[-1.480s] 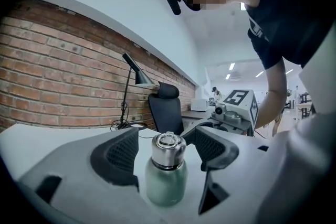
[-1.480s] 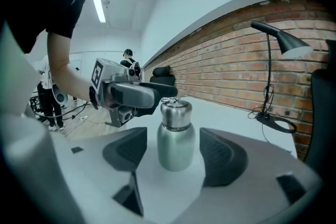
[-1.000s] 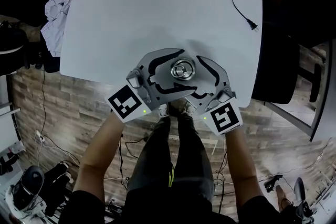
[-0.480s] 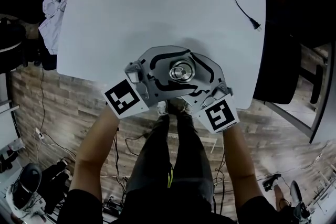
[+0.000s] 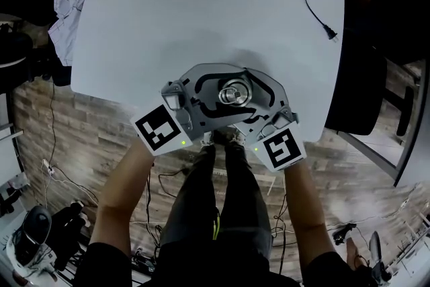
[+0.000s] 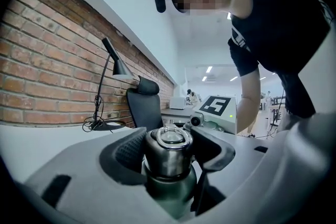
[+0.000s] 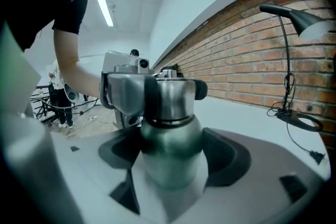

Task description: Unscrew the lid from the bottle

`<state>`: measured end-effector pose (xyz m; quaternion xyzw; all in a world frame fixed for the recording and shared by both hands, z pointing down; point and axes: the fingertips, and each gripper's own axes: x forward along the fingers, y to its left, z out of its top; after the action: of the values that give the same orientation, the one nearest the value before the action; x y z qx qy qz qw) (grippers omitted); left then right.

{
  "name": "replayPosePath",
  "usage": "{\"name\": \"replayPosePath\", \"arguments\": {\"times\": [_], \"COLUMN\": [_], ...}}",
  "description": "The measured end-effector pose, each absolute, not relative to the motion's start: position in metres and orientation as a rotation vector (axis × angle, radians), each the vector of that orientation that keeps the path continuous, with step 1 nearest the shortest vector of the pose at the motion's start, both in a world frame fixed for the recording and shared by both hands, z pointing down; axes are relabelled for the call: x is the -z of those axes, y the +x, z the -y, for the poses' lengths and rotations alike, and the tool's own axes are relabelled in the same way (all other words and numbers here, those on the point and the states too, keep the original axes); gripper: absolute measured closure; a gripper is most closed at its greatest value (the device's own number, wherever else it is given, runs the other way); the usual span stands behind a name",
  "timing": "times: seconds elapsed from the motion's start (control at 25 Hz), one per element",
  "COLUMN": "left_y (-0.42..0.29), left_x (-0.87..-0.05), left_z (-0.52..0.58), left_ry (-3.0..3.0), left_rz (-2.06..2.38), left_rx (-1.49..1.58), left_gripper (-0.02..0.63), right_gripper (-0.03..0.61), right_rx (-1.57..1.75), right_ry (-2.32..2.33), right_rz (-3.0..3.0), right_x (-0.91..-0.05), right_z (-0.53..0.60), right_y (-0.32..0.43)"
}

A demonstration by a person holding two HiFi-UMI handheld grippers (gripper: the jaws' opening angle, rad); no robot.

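Left gripper view, grip: the left gripper has just been closing its fingers. The metal lid stands between them, and both pads look pressed on its sides.
Left gripper view, seam: a ring handle lies on top of the lid. Just below the fingers the lid sits down on the green bottle, with no gap showing.
Right gripper view, grip: the right gripper pinches the bottle's body between its fingers. The lid is above them, inside the left gripper's fingers.
Head view, place: the bottle stands upright between both pairs of fingers, near the front edge of the white surface.
Head view, limits: only the lid's top shows here. The body and seam, plain in the gripper views, are hidden under the fingers.
Progress: both grips look set and the lid is still seated. Turning it and lifting it off remain.
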<state>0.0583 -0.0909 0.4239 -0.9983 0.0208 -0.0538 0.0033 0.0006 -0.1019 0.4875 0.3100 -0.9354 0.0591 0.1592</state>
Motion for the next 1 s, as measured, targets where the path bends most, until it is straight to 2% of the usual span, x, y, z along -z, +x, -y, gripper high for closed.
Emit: {"name": "replayPosePath", "arguments": {"times": [0.68, 1.0], "left_y": [0.051, 0.050], "left_x": [-0.428, -0.425], "left_z": [0.110, 0.113], "left_ry": [-2.932, -2.900], "left_rz": [-1.084, -1.164], "left_rx": [0.213, 0.167], "left_gripper": [0.350, 0.350], "right_gripper": [0.224, 0.224], "right_rx": [-0.163, -0.156], "right_ry": [0.962, 0.964], "right_rz": [2.672, 2.682], "right_x": [-0.488, -0.488], "right_z": [0.101, 0.102], "right_y": [0.003, 0.003]}}
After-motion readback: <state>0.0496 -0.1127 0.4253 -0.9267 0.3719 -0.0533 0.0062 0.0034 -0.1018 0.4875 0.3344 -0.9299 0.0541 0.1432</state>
